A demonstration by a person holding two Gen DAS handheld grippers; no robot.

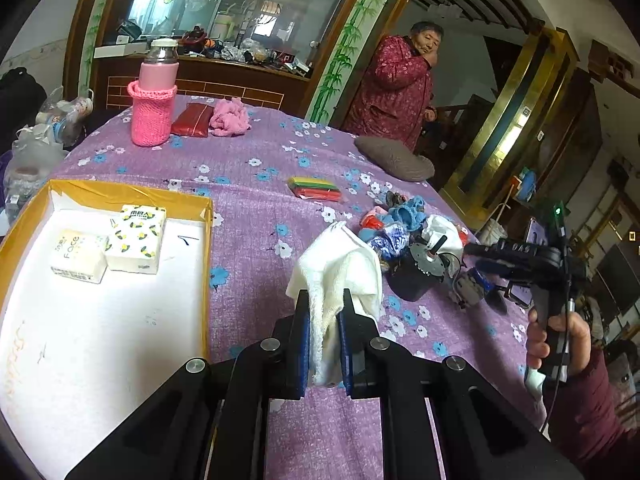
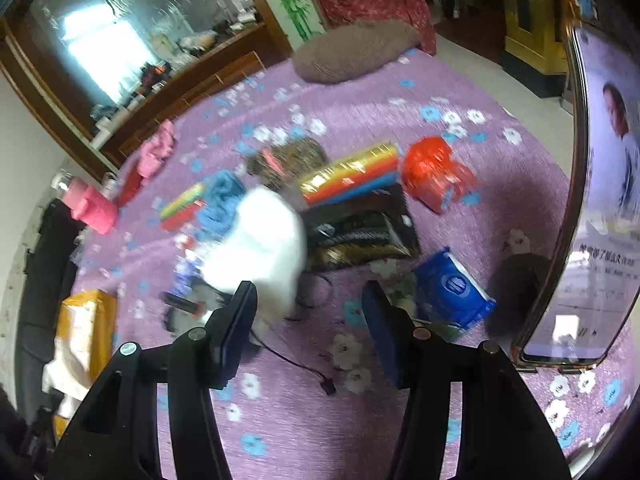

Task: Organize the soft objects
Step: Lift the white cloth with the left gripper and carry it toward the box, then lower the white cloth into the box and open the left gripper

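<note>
Purple flowered tablecloth (image 1: pixel 248 208); box (image 1: pixel 100 194) at left edge holds two tissue packs (image 1: pixel 138 238). Left gripper (image 1: pixel 325 312) clamps white towel (image 1: pixel 340 264); right gripper (image 2: pixel 310 304) parted, empty.

A nubby white terry cloth (image 1: pixel 340 276) drapes over matt purple floral fabric (image 1: pixel 256 200); a glossy blue plastic wipes pack (image 2: pixel 452 288) shines nearby.

Purple flowered tablecloth (image 1: pixel 256 208) carries an open box (image 1: pixel 206 240), a pink-sleeved bottle (image 1: pixel 154 96) and a grey cushion (image 1: pixel 394 158).
</note>
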